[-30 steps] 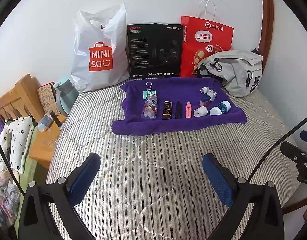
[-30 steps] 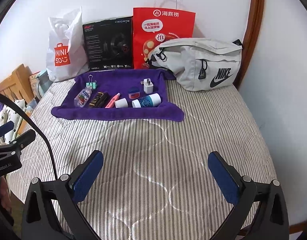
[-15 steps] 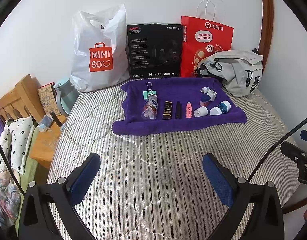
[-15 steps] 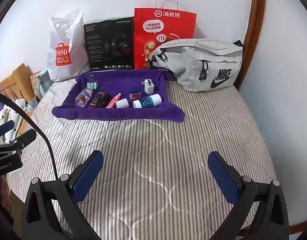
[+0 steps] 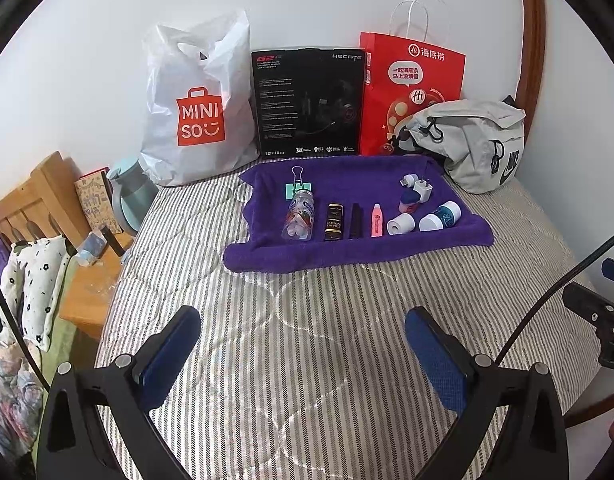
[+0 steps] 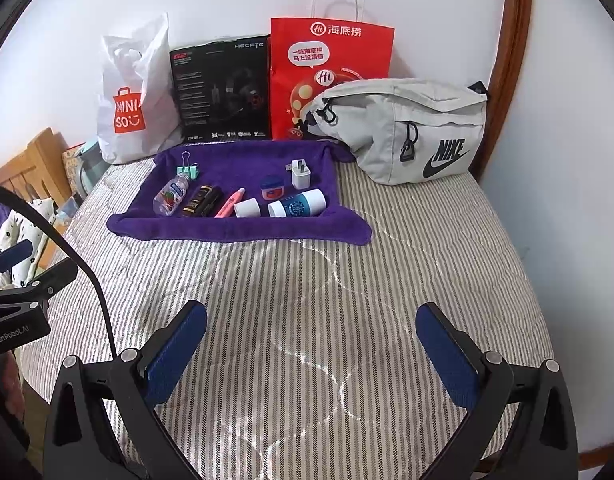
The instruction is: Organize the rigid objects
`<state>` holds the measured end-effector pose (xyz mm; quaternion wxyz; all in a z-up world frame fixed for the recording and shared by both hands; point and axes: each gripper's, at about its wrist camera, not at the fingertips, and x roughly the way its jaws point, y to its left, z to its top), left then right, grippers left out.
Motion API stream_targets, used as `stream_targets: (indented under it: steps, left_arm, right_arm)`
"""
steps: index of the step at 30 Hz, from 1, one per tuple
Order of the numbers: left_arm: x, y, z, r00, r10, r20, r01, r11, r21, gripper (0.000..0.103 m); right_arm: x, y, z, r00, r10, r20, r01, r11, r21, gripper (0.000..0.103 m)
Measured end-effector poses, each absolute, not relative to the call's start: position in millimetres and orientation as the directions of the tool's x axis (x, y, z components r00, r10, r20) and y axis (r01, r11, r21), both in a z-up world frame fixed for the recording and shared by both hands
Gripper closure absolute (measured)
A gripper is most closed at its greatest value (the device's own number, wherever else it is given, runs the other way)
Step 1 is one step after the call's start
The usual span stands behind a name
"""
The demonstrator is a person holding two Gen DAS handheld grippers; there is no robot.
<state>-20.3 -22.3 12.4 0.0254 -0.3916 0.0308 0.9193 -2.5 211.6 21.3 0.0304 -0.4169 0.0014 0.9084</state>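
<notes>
Both tools hang low over the striped bed point(image 5: 307, 340), well short of the goods. The left hand-held gripper point(image 5: 303, 354) has its blue pads spread wide with nothing between them, and the right hand-held gripper point(image 6: 313, 354) is spread just the same, empty too. Farther up the bed lies a purple towel point(image 5: 347, 256) with the small things lined up on it: a mint binder clip point(image 5: 298, 189) at the back left, a clear little bottle point(image 5: 299, 218) just below it, then a dark gold-lettered tube point(image 5: 333, 222), a slim black stick point(image 5: 356, 221) and a pink tube point(image 5: 376, 221) side by side. To the right sit a small white cap point(image 5: 401, 224) and a white-and-teal jar point(image 5: 441, 217) on its side, with a white plug adapter point(image 6: 301, 175) and a small blue-lidded pot point(image 6: 272, 186) behind them. Against the wall stand a white Miniso bag point(image 5: 195, 108), a black headset box point(image 5: 309, 100) and a red paper bag point(image 5: 411, 80), with a grey Nike waist bag point(image 6: 407, 130) slumped at the right.
</notes>
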Motion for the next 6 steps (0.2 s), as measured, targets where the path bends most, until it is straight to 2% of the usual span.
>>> stream_targets:
  steps: [6]
  left_arm:
    - [-19.2,-22.7,11.9,-0.705,0.032,-0.708,-0.080,-0.996,0.035,0.000]
  right_arm:
    - [-2.7,210.4,19.5,-0.646,0.047,-0.762,-0.050,-0.999,-0.019,0.000]
